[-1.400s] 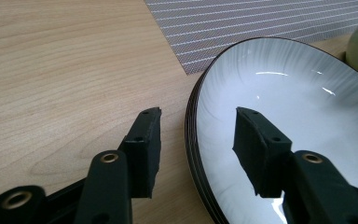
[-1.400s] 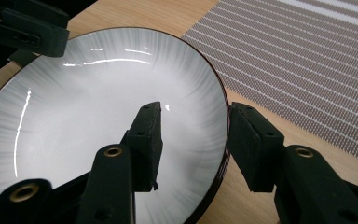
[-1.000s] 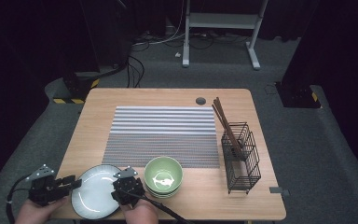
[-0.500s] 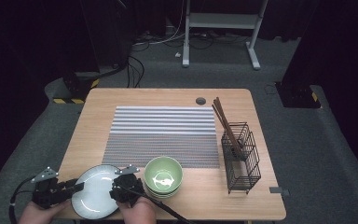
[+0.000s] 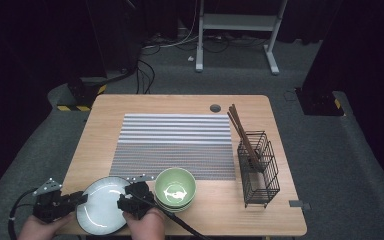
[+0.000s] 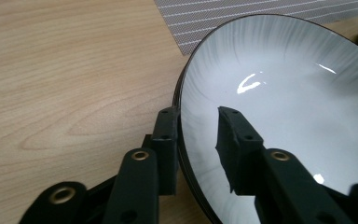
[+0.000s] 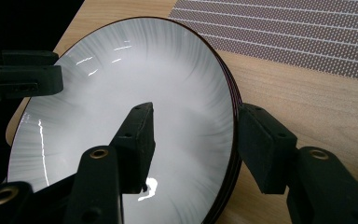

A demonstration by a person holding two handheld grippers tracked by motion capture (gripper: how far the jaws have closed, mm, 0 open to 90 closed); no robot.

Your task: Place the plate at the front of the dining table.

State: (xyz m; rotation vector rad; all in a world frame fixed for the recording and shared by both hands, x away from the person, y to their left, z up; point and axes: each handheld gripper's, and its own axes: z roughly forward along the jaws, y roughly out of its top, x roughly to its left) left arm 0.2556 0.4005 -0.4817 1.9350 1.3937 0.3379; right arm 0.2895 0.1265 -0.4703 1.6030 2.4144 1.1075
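Left tongs [image 6: 198,135] straddle plate [image 6: 284,102] rim, unclamped. Right tongs [image 7: 193,140] straddle opposite rim, gap visible. Plate on worktop [image 5: 180,105].

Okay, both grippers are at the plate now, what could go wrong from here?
1. Each gripper straddles the white plate's rim with its jaws apart, the left gripper and the right gripper alike; a lift before they close would probably let the glossy plate slip.
2. The green bowl sits right beside the right gripper, so a swing that way may knock it.
3. Uneven lifting could tilt the plate.
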